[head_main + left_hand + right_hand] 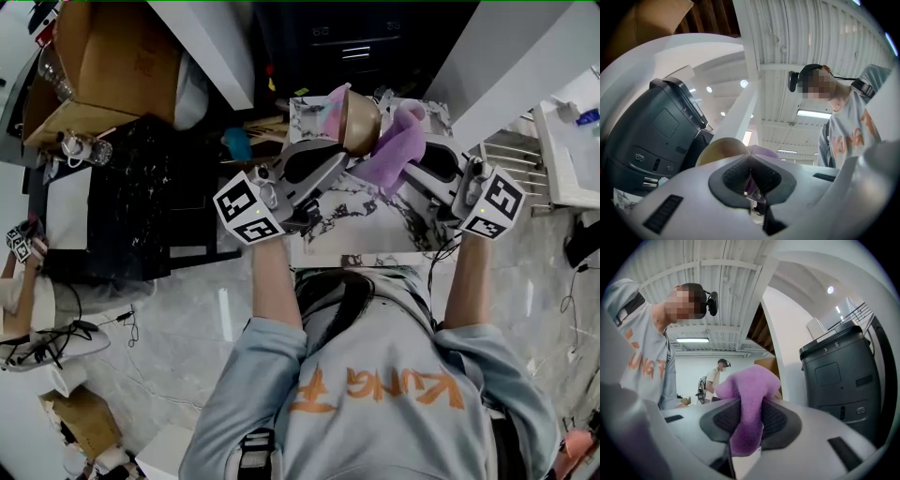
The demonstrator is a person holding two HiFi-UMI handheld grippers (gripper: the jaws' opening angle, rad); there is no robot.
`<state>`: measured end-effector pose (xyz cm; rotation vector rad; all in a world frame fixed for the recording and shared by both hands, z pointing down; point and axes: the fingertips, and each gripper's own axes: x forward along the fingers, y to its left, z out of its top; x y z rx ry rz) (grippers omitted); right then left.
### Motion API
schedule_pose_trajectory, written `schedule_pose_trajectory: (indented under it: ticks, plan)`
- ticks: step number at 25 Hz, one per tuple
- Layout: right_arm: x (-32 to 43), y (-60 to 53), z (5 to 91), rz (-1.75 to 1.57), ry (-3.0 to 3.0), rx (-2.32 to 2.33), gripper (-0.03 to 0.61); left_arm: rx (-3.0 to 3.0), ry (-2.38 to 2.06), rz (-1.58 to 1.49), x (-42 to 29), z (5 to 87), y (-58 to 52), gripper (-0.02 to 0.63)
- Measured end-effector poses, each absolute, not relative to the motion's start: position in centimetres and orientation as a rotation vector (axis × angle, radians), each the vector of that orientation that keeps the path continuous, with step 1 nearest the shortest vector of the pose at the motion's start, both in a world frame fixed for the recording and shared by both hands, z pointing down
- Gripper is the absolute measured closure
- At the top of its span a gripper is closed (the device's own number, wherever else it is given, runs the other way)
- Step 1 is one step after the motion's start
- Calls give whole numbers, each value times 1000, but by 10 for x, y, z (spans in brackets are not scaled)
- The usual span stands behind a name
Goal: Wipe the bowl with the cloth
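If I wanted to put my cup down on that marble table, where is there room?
The near part of the marble table, between the two grippers and the edge by the person, is bare. The far end is crowded: the left gripper holds the bowl over it and the right gripper holds the cloth right by the bowl.

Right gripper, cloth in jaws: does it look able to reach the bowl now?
Probably yes. The right gripper pinches the cloth, which hangs right beside the bowl held up by the left gripper; nothing sits between them.
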<state>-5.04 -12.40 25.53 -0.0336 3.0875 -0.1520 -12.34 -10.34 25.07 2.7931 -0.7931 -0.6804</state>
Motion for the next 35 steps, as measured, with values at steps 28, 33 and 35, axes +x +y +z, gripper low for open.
schedule_pose_trajectory:
  ticks: [28, 33, 35]
  plan:
    - [-7, -191, 294, -254, 3098, -686, 451, 2880, -637, -559, -94, 250, -83, 586]
    - [12, -201, 303, -312, 3044, -830, 451, 2876, -685, -504, -91, 254, -83, 588]
    - [24, -207, 305, -345, 3000, -910, 451, 2872, -710, -483, -90, 255, -84, 587]
